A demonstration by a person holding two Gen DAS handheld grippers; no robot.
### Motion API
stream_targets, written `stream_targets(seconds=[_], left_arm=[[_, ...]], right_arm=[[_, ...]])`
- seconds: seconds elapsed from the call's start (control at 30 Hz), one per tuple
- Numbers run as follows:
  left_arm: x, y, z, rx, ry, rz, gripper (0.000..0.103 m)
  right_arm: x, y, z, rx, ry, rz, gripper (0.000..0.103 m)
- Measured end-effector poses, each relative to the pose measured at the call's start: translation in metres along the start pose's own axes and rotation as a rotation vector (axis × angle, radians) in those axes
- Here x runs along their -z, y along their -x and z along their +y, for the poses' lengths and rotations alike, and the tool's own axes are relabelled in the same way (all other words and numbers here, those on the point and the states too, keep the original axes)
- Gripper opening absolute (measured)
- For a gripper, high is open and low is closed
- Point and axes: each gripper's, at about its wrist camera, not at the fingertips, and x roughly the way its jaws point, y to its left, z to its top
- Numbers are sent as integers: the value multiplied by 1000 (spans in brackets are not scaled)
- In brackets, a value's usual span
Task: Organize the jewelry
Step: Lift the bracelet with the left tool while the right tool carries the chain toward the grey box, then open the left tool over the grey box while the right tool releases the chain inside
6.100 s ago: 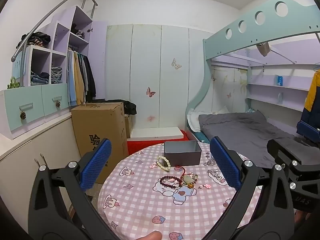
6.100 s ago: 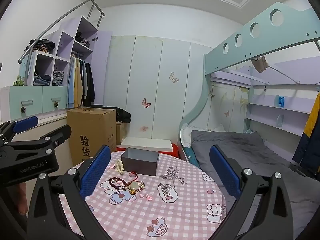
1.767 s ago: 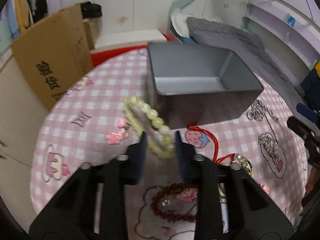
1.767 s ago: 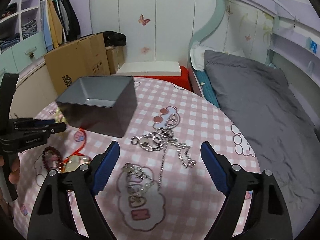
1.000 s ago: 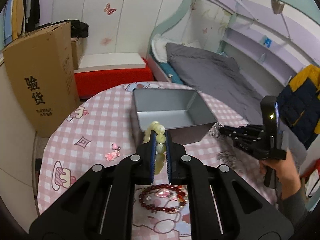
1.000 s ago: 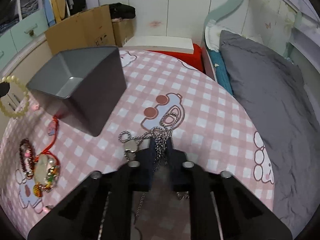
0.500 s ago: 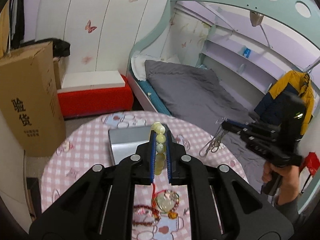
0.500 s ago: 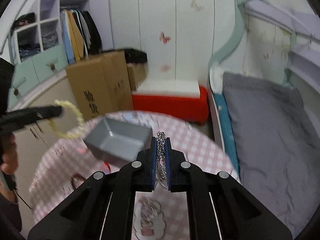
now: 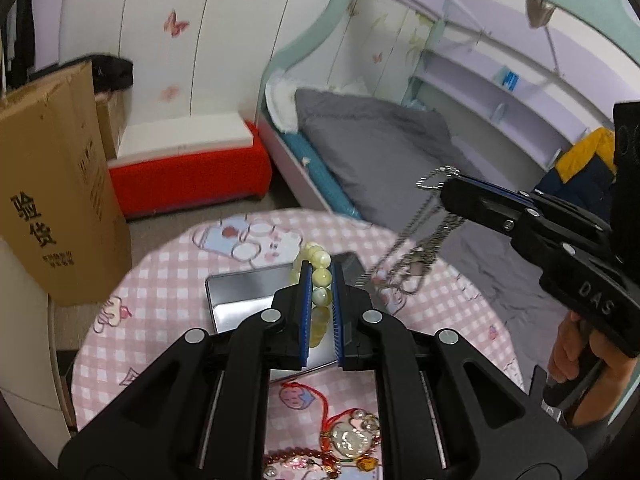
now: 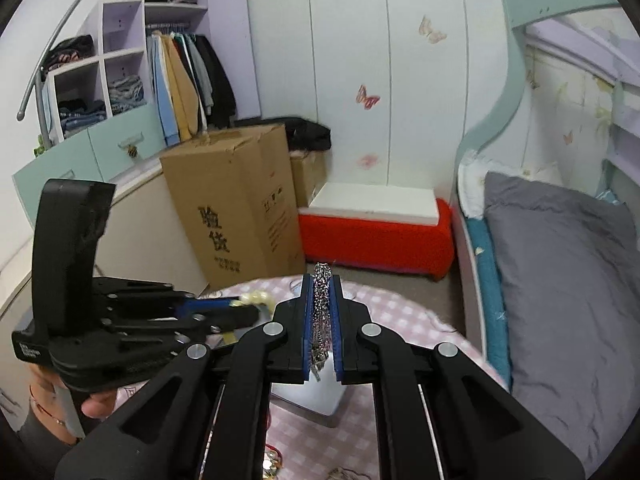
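Note:
My left gripper (image 9: pixel 320 280) is shut on a pale yellow bead bracelet (image 9: pixel 319 276) and holds it above the open grey metal box (image 9: pixel 248 296) on the round pink checked table (image 9: pixel 160 300). My right gripper (image 10: pixel 321 292) is shut on a silver chain necklace (image 10: pixel 321 320). In the left wrist view the right gripper (image 9: pixel 448 192) holds the chain (image 9: pixel 424 248) dangling over the box's right side. In the right wrist view the left gripper (image 10: pixel 256 308) is at left with the beads (image 10: pixel 254 300); the box (image 10: pixel 308 400) lies mostly hidden below my fingers.
A red-cord jade pendant (image 9: pixel 348 436) and a dark red bead bracelet (image 9: pixel 296 460) lie on the table near me. A cardboard box (image 10: pixel 232 200) and a red bench (image 10: pixel 376 232) stand beyond the table, a grey bed (image 10: pixel 560 260) at right.
Both grippers have come closer together above the grey box. The chain now hangs by the box's right side and the bead bracelet is over the box.

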Motion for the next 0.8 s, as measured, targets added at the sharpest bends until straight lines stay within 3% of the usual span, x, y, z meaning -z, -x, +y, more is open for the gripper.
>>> stream_targets(seconds=[0.27,0.6,0.67,0.73,0.8], left_arm=[[16,-39,11,-15,9,114,9],[26,-53,16,-30,31,195,10],[27,-52,17,-31,33,198,10],[27,-46,15,-36,30,187,10],[28,-39,13,-42,24,180,10]], right_arm=[[35,-57,0,-36,-33,146,6],[57,-68,0,-57,-68,211,10],[58,-63,0,-57,-74,208,14],[57,-55,-2,-48,-82,196,28],[56,-48,-6,-41,-85,178,30]])
